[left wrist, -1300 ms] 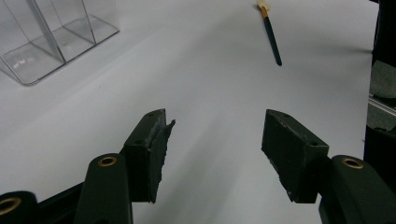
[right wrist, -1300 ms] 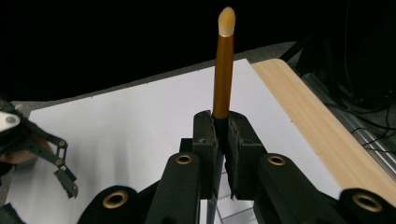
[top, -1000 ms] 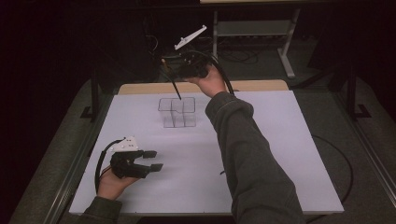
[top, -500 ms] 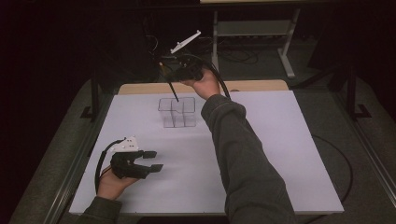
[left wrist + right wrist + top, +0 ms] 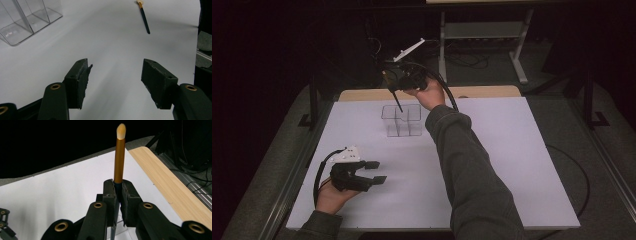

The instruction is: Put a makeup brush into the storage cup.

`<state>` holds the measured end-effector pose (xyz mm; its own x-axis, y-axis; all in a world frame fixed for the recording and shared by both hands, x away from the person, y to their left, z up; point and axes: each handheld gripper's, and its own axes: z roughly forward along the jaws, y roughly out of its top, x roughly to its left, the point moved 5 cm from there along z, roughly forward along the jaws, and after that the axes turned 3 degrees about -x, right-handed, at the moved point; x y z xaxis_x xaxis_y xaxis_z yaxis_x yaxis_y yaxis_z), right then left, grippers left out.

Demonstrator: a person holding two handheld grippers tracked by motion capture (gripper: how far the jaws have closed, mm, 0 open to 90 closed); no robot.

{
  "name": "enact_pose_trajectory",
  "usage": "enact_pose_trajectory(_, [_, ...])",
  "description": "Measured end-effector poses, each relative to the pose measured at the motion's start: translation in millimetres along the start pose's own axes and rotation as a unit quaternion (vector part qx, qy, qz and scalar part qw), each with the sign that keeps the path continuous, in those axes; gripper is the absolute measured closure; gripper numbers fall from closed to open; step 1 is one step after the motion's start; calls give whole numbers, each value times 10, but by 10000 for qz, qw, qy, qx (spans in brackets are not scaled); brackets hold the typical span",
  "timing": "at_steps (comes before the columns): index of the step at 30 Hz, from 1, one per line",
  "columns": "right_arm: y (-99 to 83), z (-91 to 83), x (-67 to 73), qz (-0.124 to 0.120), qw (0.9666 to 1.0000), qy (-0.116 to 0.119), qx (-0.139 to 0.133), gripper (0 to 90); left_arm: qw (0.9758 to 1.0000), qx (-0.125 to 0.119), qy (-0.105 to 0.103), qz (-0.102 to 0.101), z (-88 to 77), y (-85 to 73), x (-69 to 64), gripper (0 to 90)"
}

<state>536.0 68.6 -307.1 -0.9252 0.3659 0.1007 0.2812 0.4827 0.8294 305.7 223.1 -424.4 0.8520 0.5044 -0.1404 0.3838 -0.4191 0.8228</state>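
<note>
One brush (image 5: pixel 119 155), upright (bristles up), is clamped in the right gripper (image 5: pixel 119 192) fingers over the organizer (image 5: pixel 401 120).

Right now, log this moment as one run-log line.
right tool: shut on makeup brush, handle tip over clear organizer | left tool: open, holding nothing, low over white table | brush not yet in a compartment

A white table (image 5: pixel 512 165) carries a clear compartment organizer (image 5: pixel 402 120).
</note>
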Motion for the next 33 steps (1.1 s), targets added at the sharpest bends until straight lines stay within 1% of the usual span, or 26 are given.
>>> enact_pose_trajectory(1, [-8, 12, 7, 79, 10000, 5, 5, 821, 10000, -1, 0, 3, -1, 0, 0, 379])
enact_pose_trajectory(5, [-35, 33, -9, 105, 9999, -26, 26, 821, 10000, 1, -7, -14, 4, -2, 0, 378])
enact_pose_trajectory(6, [-42, 39, -11, 166, 9999, -31, -19, 821, 10000, 4, -8, -17, 3, -2, -1, 378])
enact_pose_trajectory(10, [-63, 45, -30, 130, 9999, -50, 1, 822, 10000, -12, -53, -40, 1, 0, -3, 377])
enact_pose_trajectory(11, [-70, 46, -25, 183, 9998, -37, 3, 821, 10000, -25, -63, -57, -2, 2, -5, 378])
enact_pose_trajectory(15, [-105, 57, -45, 163, 9998, -71, 8, 821, 9999, -53, -56, -81, -9, 5, -5, 378])
enact_pose_trajectory(17, [-120, 60, -53, 166, 9998, -75, 18, 821, 10000, -48, -57, -58, -9, 6, -4, 378])
enact_pose_trajectory(18, [-134, 64, -50, 223, 9997, -73, 33, 820, 10000, -40, -55, -48, -9, 6, -4, 377])
enact_pose_trajectory(22, [-142, 62, -49, 173, 9998, -81, 10, 820, 10000, -35, -64, -47, -5, 5, -5, 376])
enact_pose_trajectory(28, [-152, 65, -54, 186, 9998, -84, -19, 820, 10000, -21, -70, -51, -3, 3, -7, 377])
enact_pose_trajectory(30, [-157, 65, -39, 244, 9997, -92, -22, 820, 10000, -21, -72, -54, -4, 0, -6, 378])
enact_pose_trajectory(31, [-166, 71, -46, 209, 9997, -93, -20, 820, 10000, -19, -73, -55, -3, 0, -7, 378])
enact_pose_trajectory(33, [-181, 81, -46, 260, 9996, -107, -10, 820, 10000, -1, -73, -1, 0, 0, -2, 379])
